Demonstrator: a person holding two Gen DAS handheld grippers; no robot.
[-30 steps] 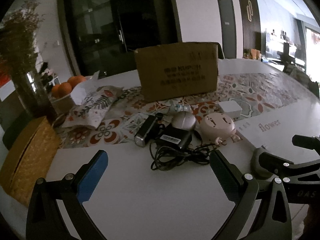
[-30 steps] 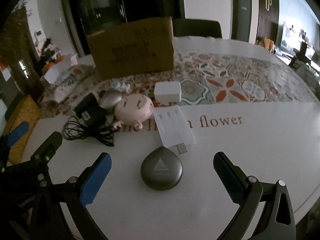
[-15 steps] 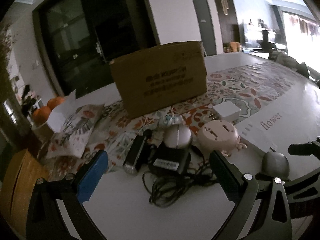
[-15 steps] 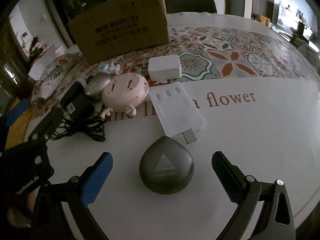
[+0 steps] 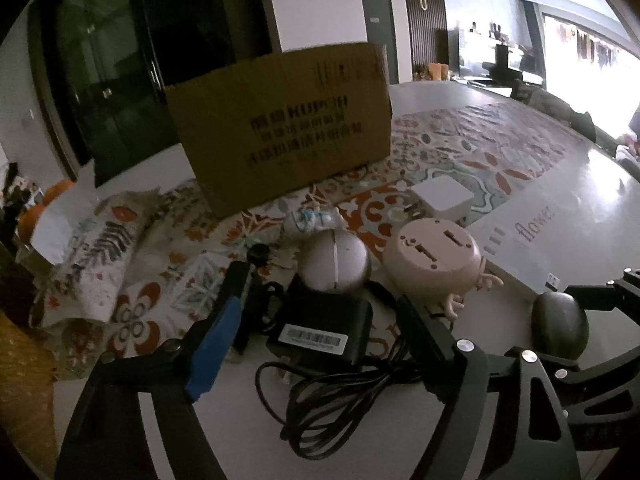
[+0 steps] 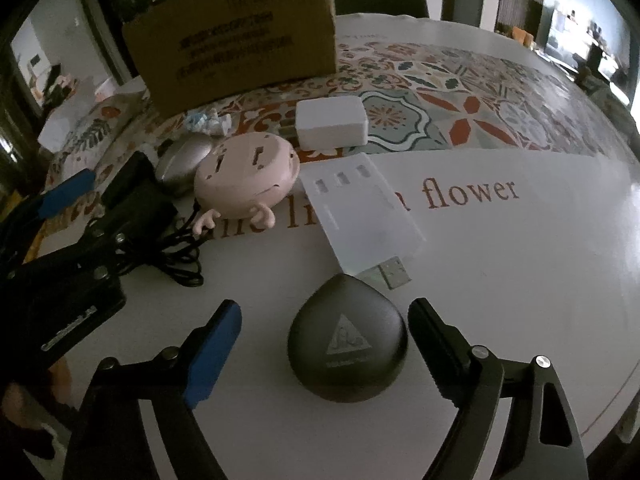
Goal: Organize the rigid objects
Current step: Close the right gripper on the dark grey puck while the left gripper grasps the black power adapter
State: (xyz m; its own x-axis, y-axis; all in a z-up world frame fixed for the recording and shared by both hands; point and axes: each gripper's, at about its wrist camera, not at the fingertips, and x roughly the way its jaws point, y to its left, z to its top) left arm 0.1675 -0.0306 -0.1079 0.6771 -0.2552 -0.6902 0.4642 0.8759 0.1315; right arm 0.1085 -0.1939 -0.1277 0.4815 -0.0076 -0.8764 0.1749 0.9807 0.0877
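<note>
In the left wrist view my left gripper hangs over a black power adapter with a tangled cable. Its jaws are closing on either side of the adapter, and the pads stand clear of it. In the right wrist view my right gripper straddles a dark grey teardrop case. Those jaws are closing too: the black pad is almost at the case, the blue pad is apart from it. A pink round device, a silver mouse, a flat white card and a white block lie nearby.
A cardboard box stands behind the objects on the patterned cloth. A floral pouch, oranges and a woven box are at the left. A slim black device lies beside the adapter.
Both grippers have come lower and closer to the table and their jaws have narrowed. The left now frames the adapter, the right frames the grey case.
</note>
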